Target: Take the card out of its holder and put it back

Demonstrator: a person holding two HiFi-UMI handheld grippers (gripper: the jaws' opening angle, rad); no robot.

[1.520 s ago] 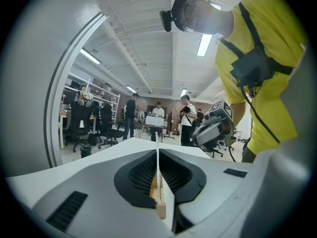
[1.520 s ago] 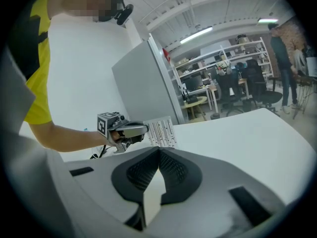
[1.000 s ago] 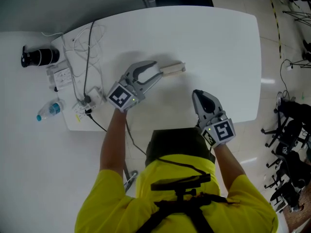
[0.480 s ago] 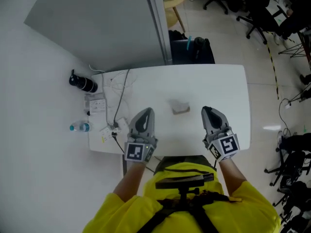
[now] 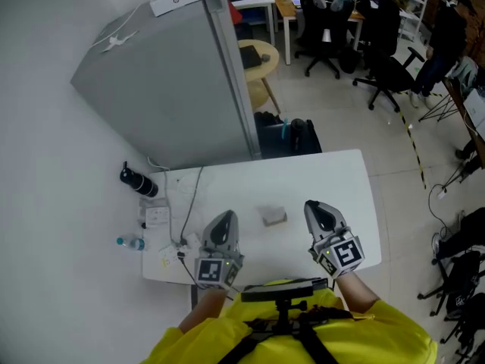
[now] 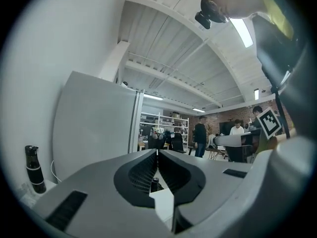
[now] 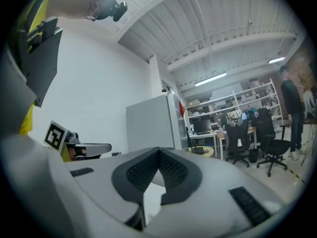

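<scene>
The person is standing at the near edge of the white rectangular table (image 5: pixel 333 180), holding both grippers low over that edge. The small pale grey-beige card holder (image 5: pixel 273 216) is lying flat on the table between and a little beyond the two grippers, touched by neither. Whether the card is sitting inside it is impossible to tell from the head view, where the holder is too small.

The left gripper (image 5: pixel 225 218) is closing its jaws, and its own view is showing the ribbed pads (image 6: pixel 143 175) all but meeting at the tips with nothing between them. The right gripper (image 5: pixel 314 208) is keeping its jaws together too, likewise empty, pointing out over the table toward the room.

Judging from this, no contact step is under way: the grippers are pausing clear of the holder, either ahead of a fresh approach or with the card already back in place (the pictures are not settling which). If the task is going on, the next move is calling for one gripper to open and reach forward to pin the holder, while the other is opening to pinch the card's exposed edge.
</scene>
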